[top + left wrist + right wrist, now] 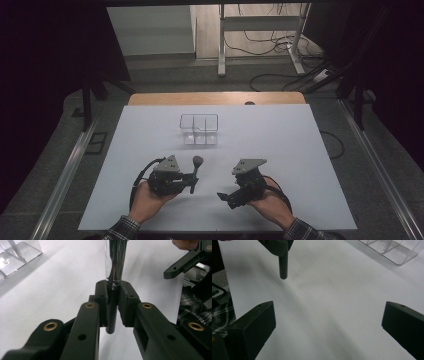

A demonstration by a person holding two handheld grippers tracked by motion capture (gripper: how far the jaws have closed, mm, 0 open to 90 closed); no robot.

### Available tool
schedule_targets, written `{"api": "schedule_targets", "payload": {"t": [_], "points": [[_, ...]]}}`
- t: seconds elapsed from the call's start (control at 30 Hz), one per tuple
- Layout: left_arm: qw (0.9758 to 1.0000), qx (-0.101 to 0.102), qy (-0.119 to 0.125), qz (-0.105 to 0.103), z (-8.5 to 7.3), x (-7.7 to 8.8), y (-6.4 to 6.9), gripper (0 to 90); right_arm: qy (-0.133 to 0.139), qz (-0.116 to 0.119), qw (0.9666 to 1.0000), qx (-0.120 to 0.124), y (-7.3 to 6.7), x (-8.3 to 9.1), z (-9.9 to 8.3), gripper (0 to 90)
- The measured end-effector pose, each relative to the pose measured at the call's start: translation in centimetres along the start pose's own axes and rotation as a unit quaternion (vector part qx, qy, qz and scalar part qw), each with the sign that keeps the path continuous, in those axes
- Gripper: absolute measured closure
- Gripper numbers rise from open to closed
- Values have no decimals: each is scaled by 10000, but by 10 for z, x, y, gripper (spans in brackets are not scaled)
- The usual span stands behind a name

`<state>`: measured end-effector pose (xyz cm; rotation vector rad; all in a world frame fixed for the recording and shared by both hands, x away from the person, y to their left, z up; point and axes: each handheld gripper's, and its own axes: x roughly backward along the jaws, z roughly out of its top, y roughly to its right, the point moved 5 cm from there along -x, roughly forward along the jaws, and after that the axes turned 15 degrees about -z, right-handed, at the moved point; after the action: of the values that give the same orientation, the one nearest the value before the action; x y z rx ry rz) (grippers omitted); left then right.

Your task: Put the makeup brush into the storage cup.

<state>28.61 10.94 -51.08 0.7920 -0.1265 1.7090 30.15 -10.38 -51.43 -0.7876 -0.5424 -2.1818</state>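
A spoon (197,165) with a black handle and a shiny metal head stands nearly upright, head up, above the white table top (285,150). My left gripper (192,181) is shut on its handle. In the left gripper view the pads (102,297) squeeze the black handle (111,317), and the metal neck (116,260) rises beyond them. My right gripper (226,199) is to the spoon's right, open wide and holding nothing. In the right gripper view its jaws (329,320) frame bare table, with the handle's end (283,265) hanging at the upper left.
A clear plastic box (199,129) with dividers stands on the white top beyond both grippers; it also shows as the clear box (15,255) and the clear box (392,250). Cables and a metal frame lie on the floor past the far table edge.
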Motion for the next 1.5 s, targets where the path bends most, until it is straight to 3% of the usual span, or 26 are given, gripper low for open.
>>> {"api": "schedule_targets", "payload": {"t": [0.53,0.9,1.5], "points": [[9999,54,157,14,3,7,-2,784,-83,-199,9997,77,9,10,-9,0],[9999,-16,158,51,11,8,-4,784,-140,-408,9990,124,17,17,-18,0],[9991,21,408,110,25,18,-21,784,-95,-625,9980,-82,32,33,-31,0]]}}
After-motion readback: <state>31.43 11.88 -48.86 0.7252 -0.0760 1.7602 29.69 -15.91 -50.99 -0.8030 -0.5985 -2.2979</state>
